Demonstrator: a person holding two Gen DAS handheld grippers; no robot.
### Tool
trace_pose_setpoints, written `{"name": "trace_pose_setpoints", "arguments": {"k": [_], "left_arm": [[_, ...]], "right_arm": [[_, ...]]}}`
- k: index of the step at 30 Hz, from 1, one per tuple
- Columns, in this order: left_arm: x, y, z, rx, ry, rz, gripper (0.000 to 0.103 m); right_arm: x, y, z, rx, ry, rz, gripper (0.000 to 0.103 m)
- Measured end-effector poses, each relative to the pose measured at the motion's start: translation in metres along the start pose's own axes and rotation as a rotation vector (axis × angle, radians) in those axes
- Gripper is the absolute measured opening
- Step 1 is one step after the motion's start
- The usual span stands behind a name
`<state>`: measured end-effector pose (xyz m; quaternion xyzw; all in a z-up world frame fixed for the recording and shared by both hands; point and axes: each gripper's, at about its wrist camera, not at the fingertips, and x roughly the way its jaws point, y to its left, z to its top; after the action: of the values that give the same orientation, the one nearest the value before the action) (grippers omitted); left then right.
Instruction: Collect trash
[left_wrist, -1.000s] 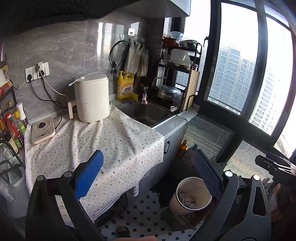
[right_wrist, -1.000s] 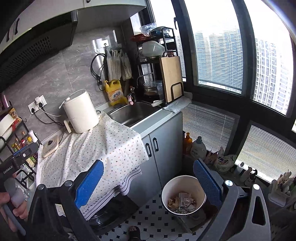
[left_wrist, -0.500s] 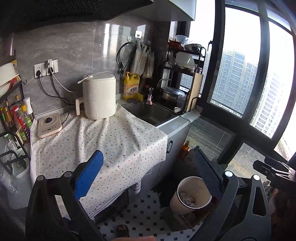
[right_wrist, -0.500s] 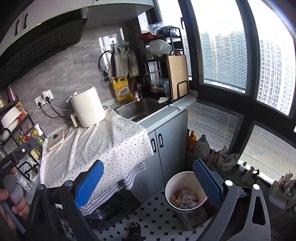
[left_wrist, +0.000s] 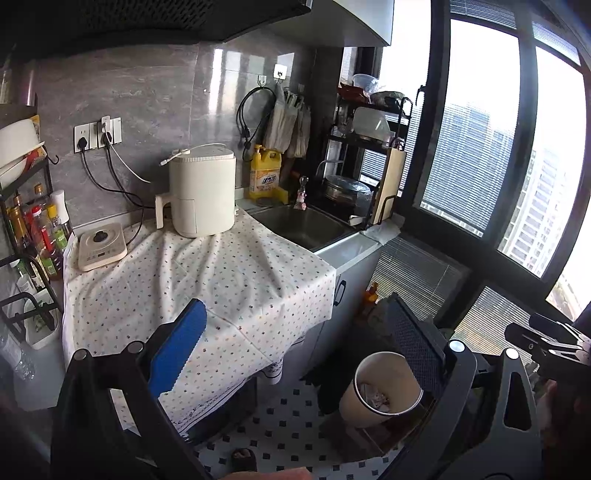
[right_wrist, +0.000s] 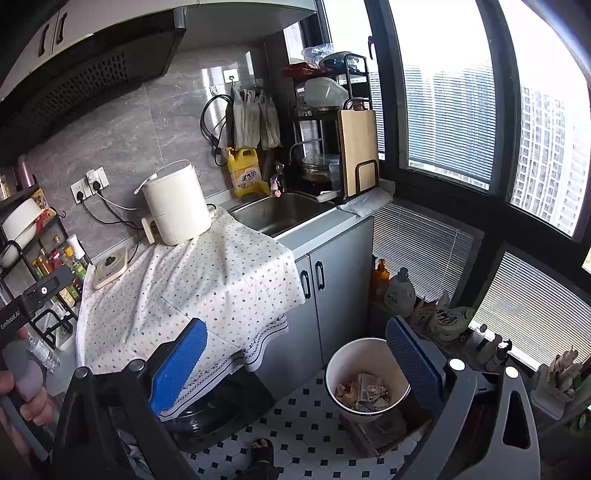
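A white trash bin (right_wrist: 366, 380) stands on the tiled floor by the grey cabinet, with crumpled paper trash (right_wrist: 364, 393) inside. It also shows in the left wrist view (left_wrist: 380, 391). My left gripper (left_wrist: 295, 350) is open and empty, held high over the edge of the dotted tablecloth (left_wrist: 207, 280). My right gripper (right_wrist: 295, 354) is open and empty, above the floor beside the bin. No loose trash shows on the cloth.
A white air fryer (left_wrist: 201, 195) and a small white appliance (left_wrist: 101, 247) sit on the cloth. A sink (left_wrist: 303, 225), a yellow detergent jug (left_wrist: 266, 173), a dish rack (right_wrist: 332, 122) and a cutting board (right_wrist: 358, 147) stand to the right. Bottles (right_wrist: 400, 291) line the window sill.
Both grippers have drawn back and risen a little, so more of the counter and wall shows. Both stay open and empty.
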<state>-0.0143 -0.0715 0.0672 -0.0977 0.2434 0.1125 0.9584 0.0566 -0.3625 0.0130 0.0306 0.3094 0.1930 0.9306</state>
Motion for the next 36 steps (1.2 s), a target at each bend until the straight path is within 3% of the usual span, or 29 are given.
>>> {"name": "trace_pose_setpoints", "arguments": {"k": [36], "left_arm": [[0.000,0.011,-0.011,0.001,0.024,0.019,0.097]], "right_arm": [[0.011,0.014,-0.005,-0.011,0.031,0.014,0.095]]}}
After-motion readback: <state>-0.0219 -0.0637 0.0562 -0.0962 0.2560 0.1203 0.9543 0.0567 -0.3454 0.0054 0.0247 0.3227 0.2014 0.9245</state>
